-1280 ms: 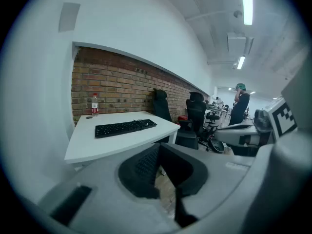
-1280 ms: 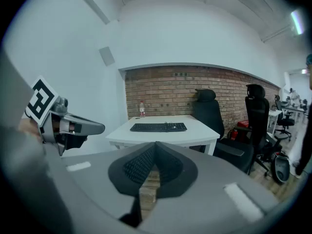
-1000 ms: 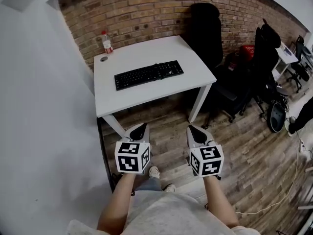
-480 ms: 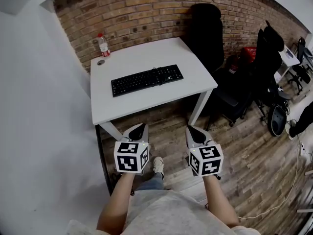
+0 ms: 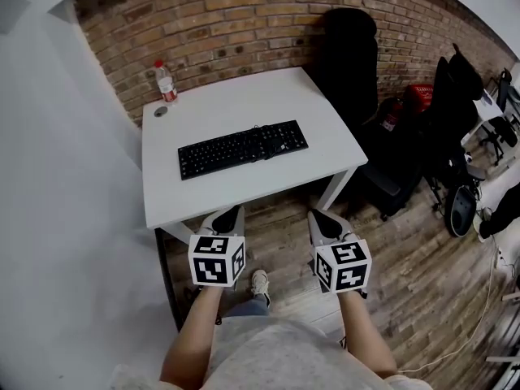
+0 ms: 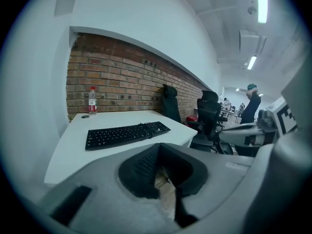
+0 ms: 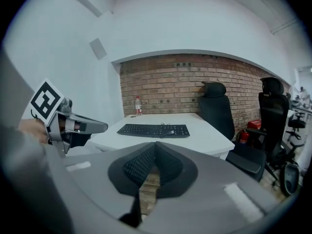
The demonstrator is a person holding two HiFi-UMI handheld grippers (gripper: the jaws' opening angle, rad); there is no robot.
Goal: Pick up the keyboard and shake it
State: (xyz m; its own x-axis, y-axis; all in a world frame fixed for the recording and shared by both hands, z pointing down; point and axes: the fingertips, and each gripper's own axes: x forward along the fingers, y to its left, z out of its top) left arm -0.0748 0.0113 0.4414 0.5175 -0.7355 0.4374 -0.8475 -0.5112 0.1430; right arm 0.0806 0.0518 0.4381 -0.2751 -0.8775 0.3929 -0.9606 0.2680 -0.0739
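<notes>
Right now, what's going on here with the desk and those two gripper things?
A person stands just short of a white table, holding the left gripper and the right gripper out in front, near the table's front edge. Both grippers are shut and empty. A black keyboard lies flat in the middle of the table, untouched. A water bottle stands at the far left corner by the brick wall. Nothing has been picked up yet.
</notes>
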